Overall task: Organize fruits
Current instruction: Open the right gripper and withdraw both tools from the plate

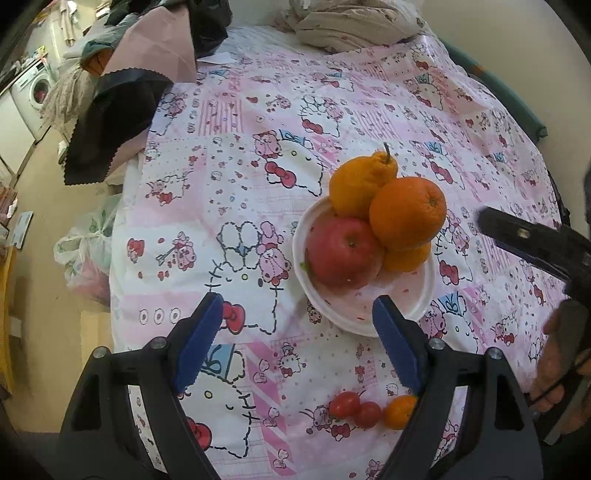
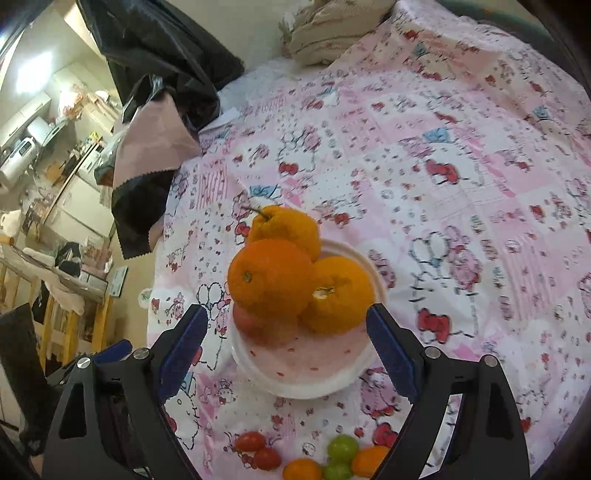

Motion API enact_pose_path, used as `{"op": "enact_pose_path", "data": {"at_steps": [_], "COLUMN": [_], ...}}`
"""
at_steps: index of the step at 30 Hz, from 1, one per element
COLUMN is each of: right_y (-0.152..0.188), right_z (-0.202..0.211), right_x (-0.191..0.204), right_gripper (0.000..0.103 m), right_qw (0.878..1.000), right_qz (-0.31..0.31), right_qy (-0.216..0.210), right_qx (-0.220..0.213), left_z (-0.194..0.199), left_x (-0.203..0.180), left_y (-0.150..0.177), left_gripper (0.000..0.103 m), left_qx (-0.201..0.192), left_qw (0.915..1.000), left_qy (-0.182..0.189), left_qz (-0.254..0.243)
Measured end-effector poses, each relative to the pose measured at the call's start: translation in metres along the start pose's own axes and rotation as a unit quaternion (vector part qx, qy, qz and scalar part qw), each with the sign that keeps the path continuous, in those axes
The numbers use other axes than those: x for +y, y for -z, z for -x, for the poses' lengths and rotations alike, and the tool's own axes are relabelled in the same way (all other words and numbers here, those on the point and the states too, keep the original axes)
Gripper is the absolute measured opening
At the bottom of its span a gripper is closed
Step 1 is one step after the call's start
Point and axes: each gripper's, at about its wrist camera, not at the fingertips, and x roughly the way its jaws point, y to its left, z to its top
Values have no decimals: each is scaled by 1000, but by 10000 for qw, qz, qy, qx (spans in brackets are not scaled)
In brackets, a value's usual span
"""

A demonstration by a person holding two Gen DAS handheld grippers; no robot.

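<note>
A white plate (image 1: 413, 306) on the pink cartoon-print cloth holds a red apple (image 1: 343, 254), a round orange (image 1: 408, 214), a knobby stemmed orange (image 1: 362, 181) and a smaller orange (image 1: 406, 260) underneath. My left gripper (image 1: 299, 332) is open and empty just in front of the plate. My right gripper (image 2: 288, 350) is wide open above the plate's (image 2: 303, 384) near rim, holding nothing; the round orange (image 2: 269, 277) lies just beyond it. Near me on the cloth lie cherry tomatoes (image 2: 258, 448), green grapes (image 2: 342, 446) and small oranges (image 2: 302, 469).
Dark and pink cloths (image 1: 122, 110) hang over the table's far left edge. A crumpled beige fabric (image 1: 347, 26) lies at the back. A plastic bag (image 1: 88, 251) sits on the floor to the left. A hand (image 1: 557, 369) holds the right gripper's handle.
</note>
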Motion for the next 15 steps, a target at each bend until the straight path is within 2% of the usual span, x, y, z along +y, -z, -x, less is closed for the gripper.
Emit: {"op": "enact_pose_path", "data": {"at_steps": [8, 15], "right_y": [29, 57], "right_z": [44, 61], "right_x": [-25, -28], "right_gripper": [90, 90], "right_qw": [9989, 9988], "right_qz": [-464, -473], "right_qy": [-15, 53], "right_qx": [-111, -66], "left_z": [12, 22], "left_x": [1, 0], "left_y": [9, 21], "left_gripper": [81, 81], "left_qx": [-69, -49], "left_qw": [10000, 9999], "left_qy": [-15, 67], "left_qz": [-7, 68]}}
